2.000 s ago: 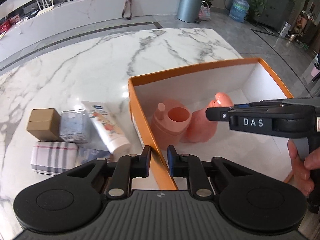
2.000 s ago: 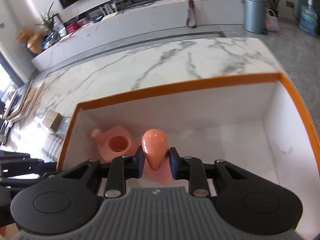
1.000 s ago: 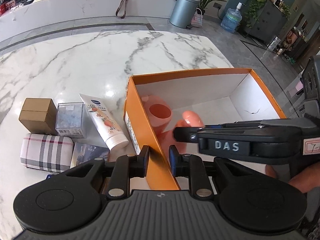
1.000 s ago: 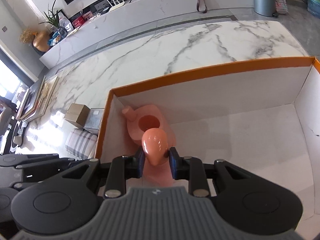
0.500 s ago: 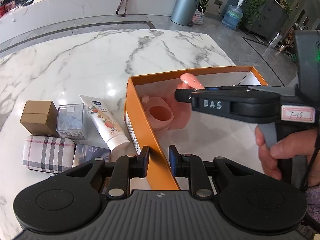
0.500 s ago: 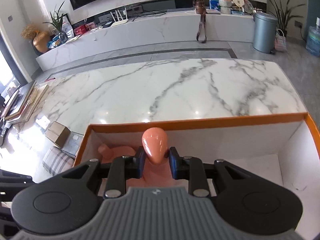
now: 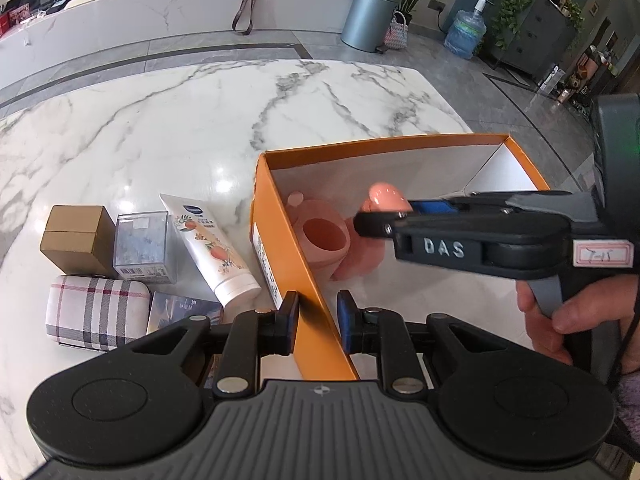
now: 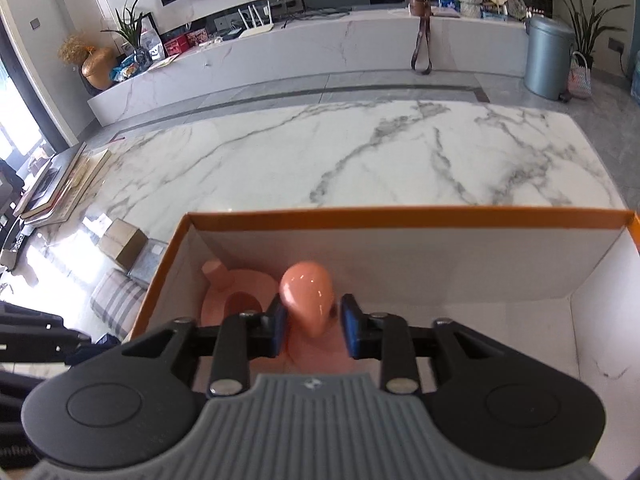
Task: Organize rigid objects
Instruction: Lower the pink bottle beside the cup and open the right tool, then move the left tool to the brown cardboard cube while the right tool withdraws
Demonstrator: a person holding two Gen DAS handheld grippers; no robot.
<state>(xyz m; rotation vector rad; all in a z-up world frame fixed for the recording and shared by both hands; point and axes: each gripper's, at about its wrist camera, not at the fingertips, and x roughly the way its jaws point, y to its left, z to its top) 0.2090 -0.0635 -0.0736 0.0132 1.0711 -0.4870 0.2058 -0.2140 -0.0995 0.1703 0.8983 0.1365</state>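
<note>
Orange box wall between left tongs

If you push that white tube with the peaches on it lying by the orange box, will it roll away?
The white tube probably won't roll far: its far end looks flattened and it widens toward the cap, so it would likely curve round. It looks like a squeezy tube, so pinching should dent it a little. Its glossy skin may be slippery.

Glossy marble table, matt cardboard box, shiny smooth peach plastic bottle.
</note>
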